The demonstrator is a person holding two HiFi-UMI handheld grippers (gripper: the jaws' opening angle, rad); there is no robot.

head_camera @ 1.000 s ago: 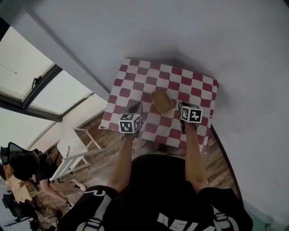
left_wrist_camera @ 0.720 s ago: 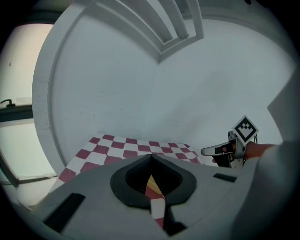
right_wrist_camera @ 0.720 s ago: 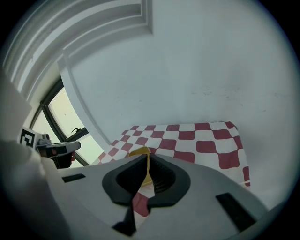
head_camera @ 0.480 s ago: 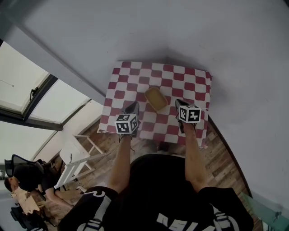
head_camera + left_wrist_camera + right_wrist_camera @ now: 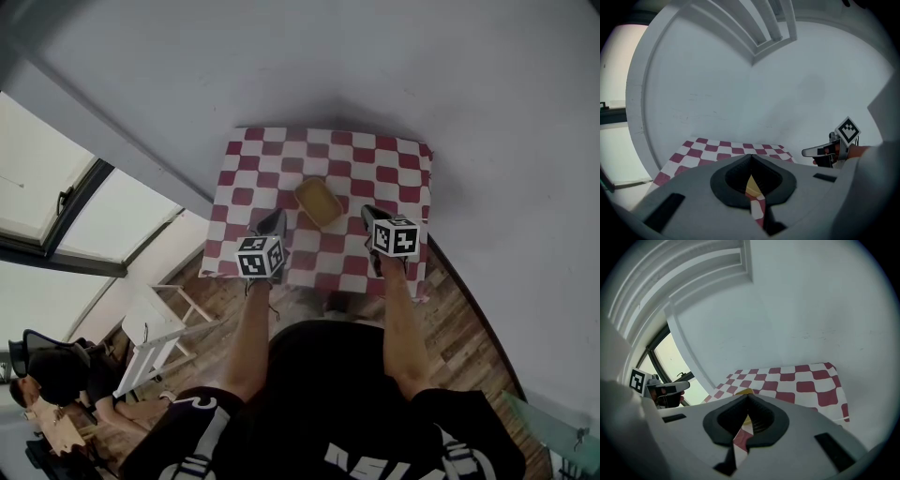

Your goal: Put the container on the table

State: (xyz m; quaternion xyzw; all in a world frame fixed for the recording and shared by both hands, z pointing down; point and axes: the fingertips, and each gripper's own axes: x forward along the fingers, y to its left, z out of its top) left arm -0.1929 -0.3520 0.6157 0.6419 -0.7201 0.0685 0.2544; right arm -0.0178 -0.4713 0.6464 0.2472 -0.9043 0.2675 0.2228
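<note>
A shallow tan container (image 5: 318, 201) rests near the middle of the table with the red-and-white checked cloth (image 5: 394, 169). My left gripper (image 5: 273, 223) hangs over the table's near left part, short of the container, jaws shut and empty. My right gripper (image 5: 367, 215) is to the container's right, a little apart from it, also shut on nothing. In the left gripper view the closed jaw tips (image 5: 751, 156) meet, with a sliver of the container (image 5: 751, 186) below them and the right gripper (image 5: 825, 152) at the right. In the right gripper view the shut tips (image 5: 748, 396) hide most of the container (image 5: 743, 391).
The table stands in a corner against a grey wall (image 5: 375, 66). A large window (image 5: 66, 216) runs along the left. A white chair (image 5: 155, 323) stands on the wooden floor (image 5: 459, 319), and a seated person (image 5: 47, 375) is at lower left.
Both grippers have drawn back a little toward me, away from the container, which stays on the cloth. The table now sits higher in the head view.
</note>
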